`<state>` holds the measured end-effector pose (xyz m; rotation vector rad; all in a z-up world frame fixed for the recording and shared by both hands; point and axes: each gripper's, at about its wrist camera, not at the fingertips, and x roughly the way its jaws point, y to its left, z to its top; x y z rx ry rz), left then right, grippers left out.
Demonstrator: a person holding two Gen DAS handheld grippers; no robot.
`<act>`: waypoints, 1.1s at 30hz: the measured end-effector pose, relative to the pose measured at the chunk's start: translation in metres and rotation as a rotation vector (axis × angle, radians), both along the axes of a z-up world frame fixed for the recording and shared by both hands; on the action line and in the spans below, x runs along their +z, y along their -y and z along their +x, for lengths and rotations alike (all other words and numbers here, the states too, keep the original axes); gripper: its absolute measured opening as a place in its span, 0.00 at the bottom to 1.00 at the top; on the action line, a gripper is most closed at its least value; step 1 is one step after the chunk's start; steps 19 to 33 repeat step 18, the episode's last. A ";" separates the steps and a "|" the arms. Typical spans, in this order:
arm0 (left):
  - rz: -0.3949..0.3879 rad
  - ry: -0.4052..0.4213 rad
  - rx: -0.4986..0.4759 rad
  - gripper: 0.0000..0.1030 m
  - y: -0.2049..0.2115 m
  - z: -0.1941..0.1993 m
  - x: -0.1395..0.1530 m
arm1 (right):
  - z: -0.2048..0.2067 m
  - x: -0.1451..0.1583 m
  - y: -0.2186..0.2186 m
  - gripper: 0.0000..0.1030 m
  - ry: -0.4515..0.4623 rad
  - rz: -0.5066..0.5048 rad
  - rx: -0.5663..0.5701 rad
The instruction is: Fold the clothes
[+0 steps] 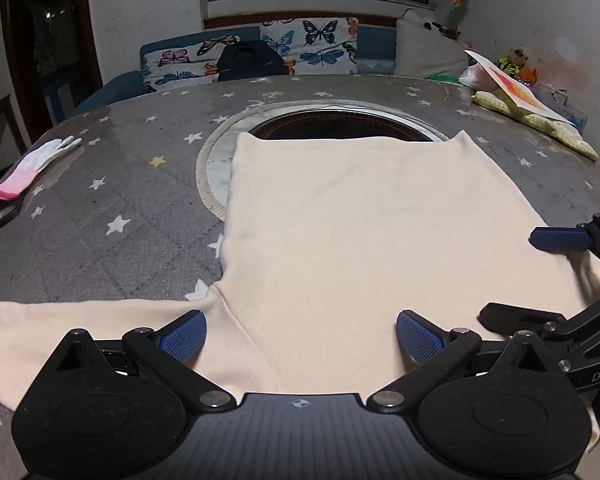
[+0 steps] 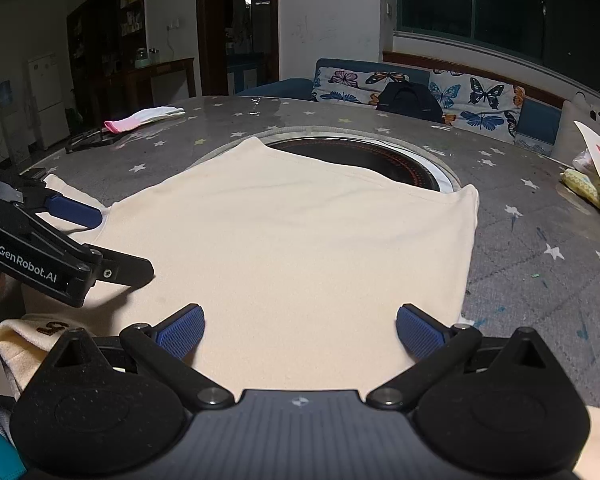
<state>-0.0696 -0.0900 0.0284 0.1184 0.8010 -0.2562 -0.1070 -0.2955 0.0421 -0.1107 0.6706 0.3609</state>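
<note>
Shirt [image 1: 352, 232], cream and soft-looking, lies flat on the star-print table [image 1: 112, 184], its far hem draped over the round dark inset [image 1: 340, 124]. From the left wrist view, one sleeve [image 1: 72, 320] runs out leftward; the cloth looks light and limp, so I'd pinch it at a seam or sleeve edge, not the middle. The left gripper [image 1: 300, 338] hangs over the near edge, jaws spread wide, empty. A pink-cuffed glove [image 1: 32, 168] sits well apart.

From the right wrist view, the right gripper [image 2: 300, 334] is likewise wide apart, holding nothing, over the shirt's near right side. A butterfly-patterned sofa [image 2: 420, 88] and a dark window [image 2: 500, 16] stand beyond.
</note>
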 end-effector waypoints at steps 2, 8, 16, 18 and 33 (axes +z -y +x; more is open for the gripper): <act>0.000 -0.004 0.003 1.00 0.000 0.000 0.000 | 0.000 0.000 0.000 1.00 0.000 0.001 0.000; 0.001 -0.010 0.014 1.00 0.001 0.001 0.000 | 0.001 0.000 0.001 1.00 0.000 0.003 -0.001; -0.002 -0.015 0.021 1.00 0.001 0.003 0.001 | 0.001 0.000 0.000 1.00 0.000 0.004 -0.001; -0.001 -0.015 0.022 1.00 0.002 0.003 0.001 | 0.001 0.000 0.000 1.00 0.000 0.004 -0.001; -0.001 -0.015 0.022 1.00 0.002 0.003 0.001 | 0.001 0.000 0.000 1.00 0.000 0.004 -0.001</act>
